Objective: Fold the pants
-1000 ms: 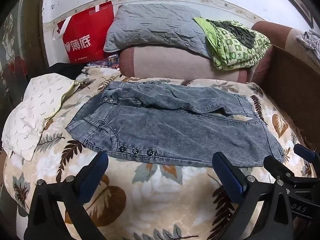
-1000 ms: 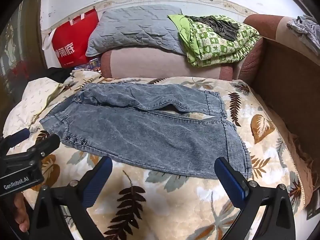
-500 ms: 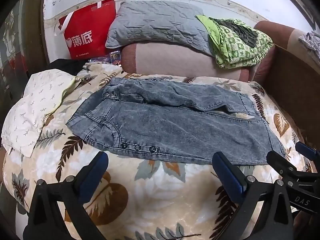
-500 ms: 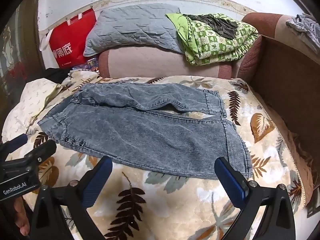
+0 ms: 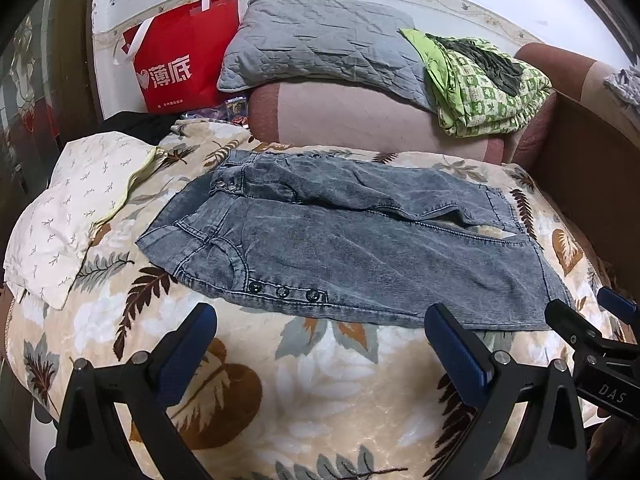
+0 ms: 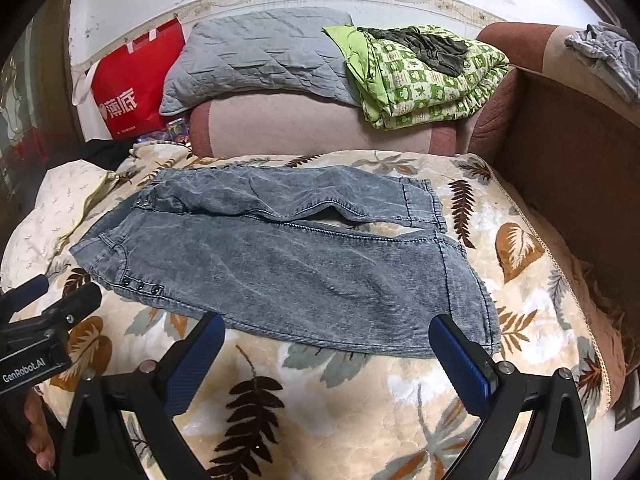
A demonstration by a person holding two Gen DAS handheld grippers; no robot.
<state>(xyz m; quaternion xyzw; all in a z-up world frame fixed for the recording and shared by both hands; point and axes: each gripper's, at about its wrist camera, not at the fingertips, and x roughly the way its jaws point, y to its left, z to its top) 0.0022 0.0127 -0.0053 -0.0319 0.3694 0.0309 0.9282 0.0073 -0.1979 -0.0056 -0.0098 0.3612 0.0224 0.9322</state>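
Observation:
Grey-blue denim pants [image 5: 360, 240] [image 6: 288, 260] lie flat on a leaf-patterned blanket [image 5: 320, 380] [image 6: 320, 400], waistband at the left, leg cuffs at the right, both legs side by side. My left gripper [image 5: 320, 332] hovers open just short of the pants' near edge, below the three side buttons [image 5: 282, 292]. My right gripper [image 6: 326, 338] is open too, its blue fingertips at the near hem of the front leg. Each gripper shows at the edge of the other's view. Nothing is held.
A white patterned pillow [image 5: 72, 208] lies left of the pants. Behind them stand a pink sofa back [image 5: 360, 120], a grey quilted cushion [image 5: 328, 48], a green folded quilt [image 5: 488, 84] and a red bag [image 5: 180, 56]. A brown armrest [image 6: 580, 152] walls the right side.
Both grippers have crept slightly forward toward the pants' near edge. The pants have not moved, and both pairs of jaws stay open.

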